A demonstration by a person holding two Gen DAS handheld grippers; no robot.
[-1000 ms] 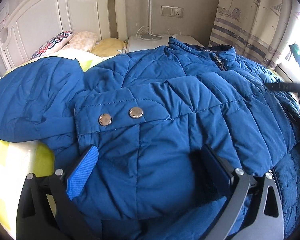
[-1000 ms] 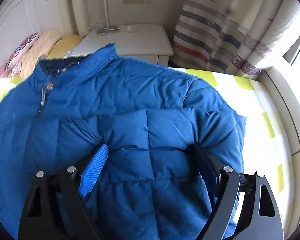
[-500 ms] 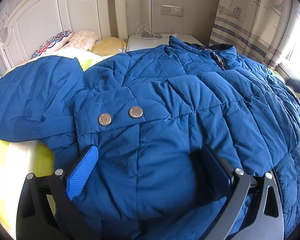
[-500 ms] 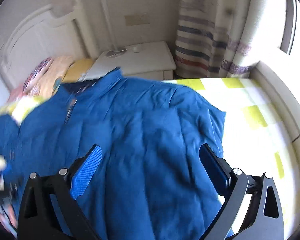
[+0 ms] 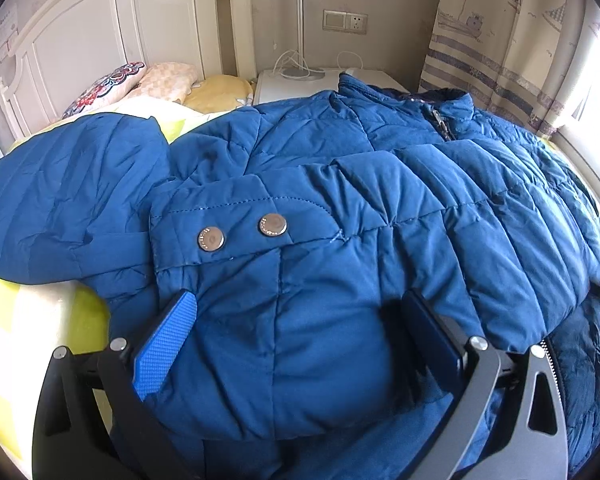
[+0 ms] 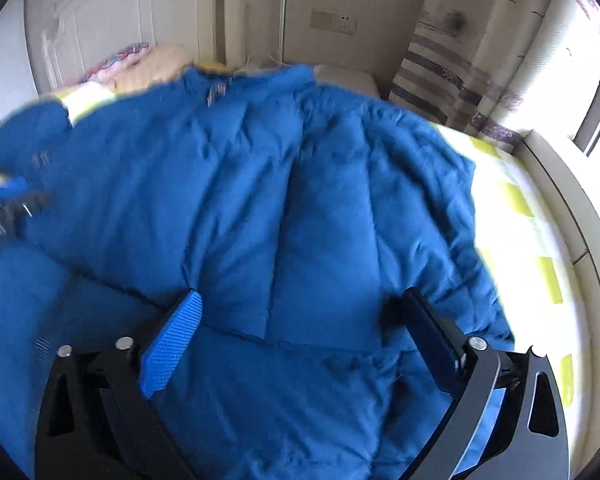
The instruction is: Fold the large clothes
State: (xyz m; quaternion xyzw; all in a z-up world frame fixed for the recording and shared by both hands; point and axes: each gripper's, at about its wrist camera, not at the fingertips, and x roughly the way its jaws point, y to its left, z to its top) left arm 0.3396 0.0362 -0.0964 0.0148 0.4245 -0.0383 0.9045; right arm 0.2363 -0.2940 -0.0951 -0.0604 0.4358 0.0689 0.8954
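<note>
Puffy blue quilted jacket [image 6: 284, 208] lies on the yellow-checked bed [image 6: 536, 236]; right gripper [image 6: 300, 332], just opening, hovers wide above it, gripping nothing; left gripper's [image 5: 300, 332] jaws clasp a jacket fold.

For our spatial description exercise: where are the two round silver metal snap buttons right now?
In the left wrist view, the two round silver metal snap buttons sit side by side on a stitched flap of the blue quilted puffer jacket, left of centre, just beyond the left tongs.

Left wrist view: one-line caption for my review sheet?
Left hand-held gripper straddling a bulge of the blue quilted puffer jacket spread on the yellow-checked bed.
</note>
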